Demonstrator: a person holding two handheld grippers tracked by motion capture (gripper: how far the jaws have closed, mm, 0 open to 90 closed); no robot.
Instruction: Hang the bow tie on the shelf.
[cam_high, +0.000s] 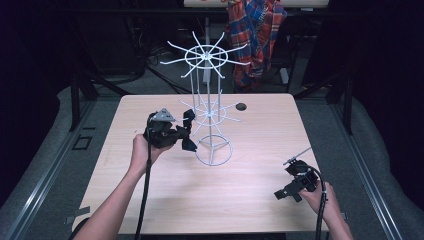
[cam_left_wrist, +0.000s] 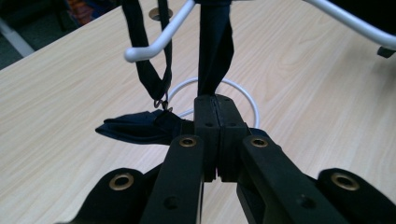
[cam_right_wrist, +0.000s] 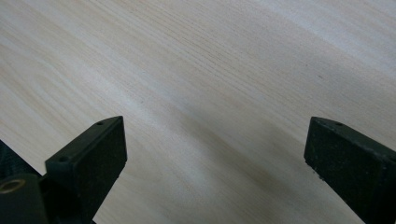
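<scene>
A white wire rack (cam_high: 207, 115) with two tiers of hooks stands on the wooden table (cam_high: 150, 200). My left gripper (cam_high: 186, 131) is beside the lower tier, shut on a black strap (cam_left_wrist: 214, 51) that runs upward from the closed jaws. A second length of the strap (cam_left_wrist: 148, 70) hangs over a white hook (cam_left_wrist: 161, 42) and ends at a small metal ring above a black fabric piece (cam_left_wrist: 137, 128). The rack's base ring (cam_left_wrist: 247, 100) lies just behind the left gripper (cam_left_wrist: 215, 100). My right gripper (cam_high: 286, 194) rests low at the table's near right, open, nothing between its jaws (cam_right_wrist: 215, 144).
A plaid shirt (cam_high: 255, 35) hangs behind the table at the back. A small round hole (cam_high: 241, 106) sits in the tabletop right of the rack. Dark floor and rails surround the table. Bare wood lies between the two hands.
</scene>
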